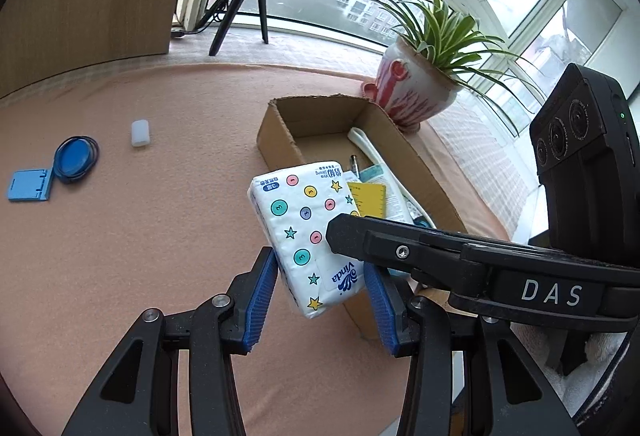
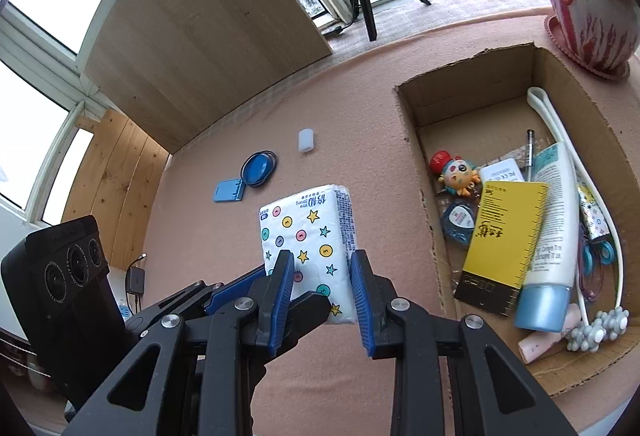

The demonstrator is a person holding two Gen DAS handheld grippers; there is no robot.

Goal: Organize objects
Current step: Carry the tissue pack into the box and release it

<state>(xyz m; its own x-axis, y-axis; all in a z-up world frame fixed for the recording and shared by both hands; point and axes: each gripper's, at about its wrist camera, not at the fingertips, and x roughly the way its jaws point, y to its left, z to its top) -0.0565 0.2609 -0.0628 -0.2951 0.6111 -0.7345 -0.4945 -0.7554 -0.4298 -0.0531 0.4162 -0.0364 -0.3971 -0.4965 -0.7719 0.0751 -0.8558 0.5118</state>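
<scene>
Tissues: a soft white pack (image 1: 308,236) printed with coloured buttons and stars, blue lettering along one end and a blue logo near the other. We hold it in the air, tilted, above the pink surface (image 1: 120,256), just beside the box (image 2: 416,164). Both tools pinch it at once. Our left tool (image 1: 320,300) presses its blue ribbed pads on the two long sides of the pack's lower end. Our right tool (image 2: 322,300) clamps the same end across its thickness, one pad on the printed face and one behind.

In the open cardboard box lie a yellow-and-black carton (image 2: 504,236), a white tube with a blue cap (image 2: 548,236), a pen (image 2: 530,152), a small orange octopus toy (image 2: 456,176), a long white massager (image 2: 560,140) and other small items. A blue disc (image 2: 258,168), a blue square (image 2: 228,192) and a white cap (image 2: 306,140) rest on the surface, well apart from the box.
</scene>
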